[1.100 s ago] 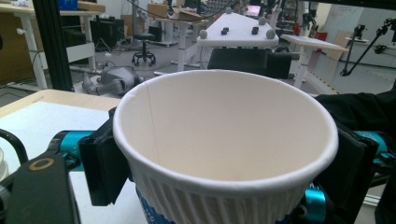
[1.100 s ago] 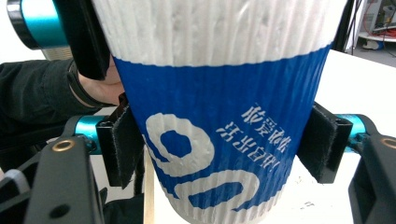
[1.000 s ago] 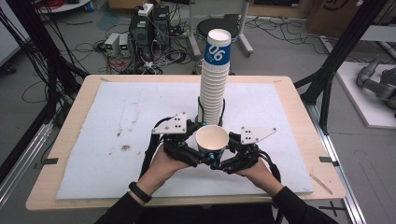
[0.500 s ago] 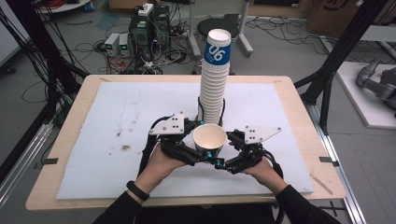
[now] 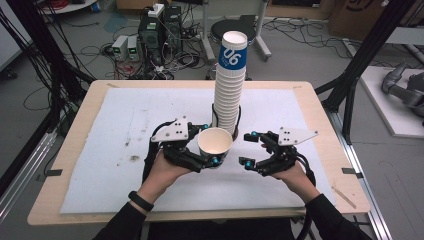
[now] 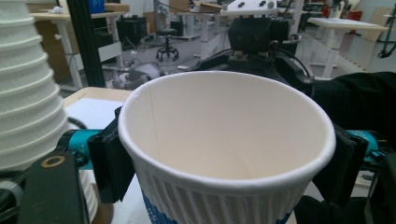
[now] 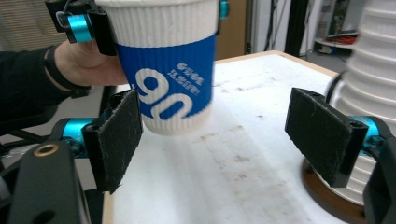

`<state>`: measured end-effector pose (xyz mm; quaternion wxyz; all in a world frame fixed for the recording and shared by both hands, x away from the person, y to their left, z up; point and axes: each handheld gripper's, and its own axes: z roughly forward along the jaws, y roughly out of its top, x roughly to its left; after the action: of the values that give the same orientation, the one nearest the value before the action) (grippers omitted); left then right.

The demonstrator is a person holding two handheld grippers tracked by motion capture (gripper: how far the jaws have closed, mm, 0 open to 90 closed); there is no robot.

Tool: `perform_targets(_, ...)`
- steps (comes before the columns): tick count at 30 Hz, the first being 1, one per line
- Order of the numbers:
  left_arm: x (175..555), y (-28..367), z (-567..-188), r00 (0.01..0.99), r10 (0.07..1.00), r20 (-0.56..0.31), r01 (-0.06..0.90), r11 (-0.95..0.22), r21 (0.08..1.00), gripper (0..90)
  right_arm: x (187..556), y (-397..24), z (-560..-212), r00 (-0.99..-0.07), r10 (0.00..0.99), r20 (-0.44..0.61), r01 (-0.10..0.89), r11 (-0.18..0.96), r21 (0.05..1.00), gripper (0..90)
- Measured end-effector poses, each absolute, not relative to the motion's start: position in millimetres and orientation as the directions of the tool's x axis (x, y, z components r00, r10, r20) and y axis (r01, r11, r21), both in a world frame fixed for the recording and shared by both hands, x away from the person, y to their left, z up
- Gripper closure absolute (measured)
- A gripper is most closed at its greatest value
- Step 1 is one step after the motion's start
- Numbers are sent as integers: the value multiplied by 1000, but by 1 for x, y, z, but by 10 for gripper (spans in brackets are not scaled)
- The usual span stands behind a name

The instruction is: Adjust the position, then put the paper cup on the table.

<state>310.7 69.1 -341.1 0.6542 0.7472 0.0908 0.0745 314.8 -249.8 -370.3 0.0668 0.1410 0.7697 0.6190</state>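
Empty paper cup (image 5: 215,141) in left claw (image 5: 212,150)

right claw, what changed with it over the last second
The right claw let go of the white-and-blue ribbed paper cup and drew off to the person's right, open. The left claw stays shut on the cup, lifted off the table. The tall stack of paper cups hasn't moved.

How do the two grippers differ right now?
The left gripper is shut on a single paper cup, held above the mat; the right gripper is open and holds nothing. The left sits in front of the cup stack, the right farther off. Both carry grey plates.
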Motion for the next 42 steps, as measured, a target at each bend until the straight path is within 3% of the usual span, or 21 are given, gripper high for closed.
perform_targets(13, 319, 82, -342, 961, 277, -29, 63, -116, 991, 210, 328, -290, -363, -904, 422, 69, 168, 202, 965, 196)
perform_targets(26, 320, 84, -337, 958, 288, -11, 51, -133, 990, 206, 330, -304, -362, -884, 462, 73, 177, 187, 966, 196)
perform_targets(42, 334, 133, -335, 897, 441, 39, 23, -133, 991, 204, 334, -305, -364, -858, 508, 72, 195, 193, 962, 196)
